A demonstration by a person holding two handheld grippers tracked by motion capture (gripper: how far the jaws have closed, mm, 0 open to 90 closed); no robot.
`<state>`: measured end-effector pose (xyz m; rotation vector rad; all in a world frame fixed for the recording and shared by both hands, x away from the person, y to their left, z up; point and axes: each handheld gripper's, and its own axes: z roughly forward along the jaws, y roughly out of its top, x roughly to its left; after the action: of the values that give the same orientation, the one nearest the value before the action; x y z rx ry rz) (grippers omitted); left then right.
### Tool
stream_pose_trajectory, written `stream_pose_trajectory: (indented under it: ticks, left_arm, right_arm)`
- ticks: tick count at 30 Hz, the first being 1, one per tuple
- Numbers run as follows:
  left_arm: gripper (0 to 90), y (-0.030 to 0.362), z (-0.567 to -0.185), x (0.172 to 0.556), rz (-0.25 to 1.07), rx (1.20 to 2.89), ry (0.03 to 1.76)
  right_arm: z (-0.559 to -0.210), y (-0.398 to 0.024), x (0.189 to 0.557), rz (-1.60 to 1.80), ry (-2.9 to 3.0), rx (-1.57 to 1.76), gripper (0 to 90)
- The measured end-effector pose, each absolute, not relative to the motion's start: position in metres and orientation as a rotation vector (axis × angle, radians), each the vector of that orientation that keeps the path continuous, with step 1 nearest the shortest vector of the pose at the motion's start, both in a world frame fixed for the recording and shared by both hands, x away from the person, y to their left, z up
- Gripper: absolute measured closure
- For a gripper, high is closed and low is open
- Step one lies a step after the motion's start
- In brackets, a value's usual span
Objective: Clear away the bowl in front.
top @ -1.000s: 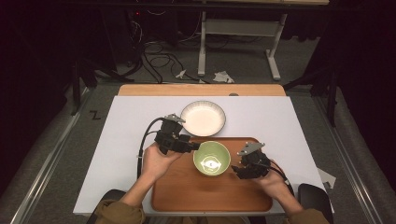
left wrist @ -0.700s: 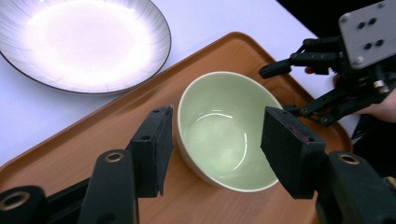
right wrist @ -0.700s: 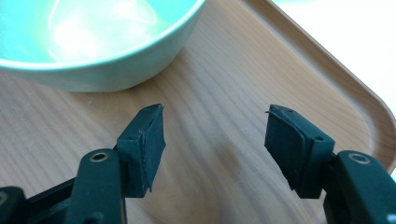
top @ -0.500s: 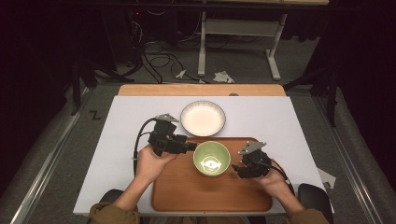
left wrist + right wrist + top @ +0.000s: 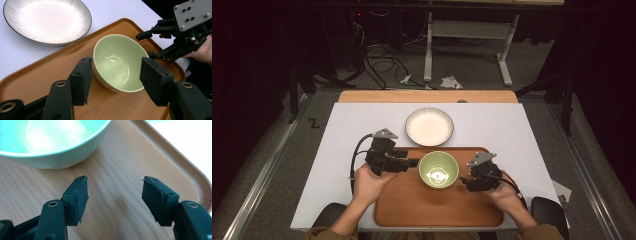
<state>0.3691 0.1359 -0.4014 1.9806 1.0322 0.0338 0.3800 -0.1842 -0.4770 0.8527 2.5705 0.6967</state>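
A green bowl sits on the wooden tray, near the tray's far edge, about mid-width; it's upright and empty, just a glossy inside w/ a small reflection at the bottom; beyond the tray's far edge, on the white table, stands a pale plate w/ a dark rim, also empty, close to the tray but not touching it.

The left gripper is at the tray's far-left corner, jaws wide apart and aimed at the bowl; in the left gripper view the bowl lies between the two black pads, one pad looking right up against the outer wall, the other in front of the rim, so I can't tell if either really touches; nothing is clamped. The right gripper hovers over the tray on the bowl's right side, jaws spread too; the right gripper view shows bare tray wood between its pads and the bowl just ahead, apart from them.

Hard to see: the bowl's near wall is covered by the left pads in the left gripper view; in the right gripper view the bowl is cut off at the top edge, only part of rim and side visible; the tray's near edge is partly covered by the person's forearms in the high view; the room beyond the table's far edge is dark, w/ cables and a desk frame barely readable.
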Motion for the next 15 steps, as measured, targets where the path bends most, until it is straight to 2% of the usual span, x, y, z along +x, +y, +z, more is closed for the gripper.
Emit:
stream_pose_trajectory:
  ticks: [15]
  left_arm:
    - [44.0,0.137,-0.423,0.369,0.017,1.988,1.085]
  right_arm:
    - [-0.477,-0.184,0.380,0.696,2.571,0.859,38.0]
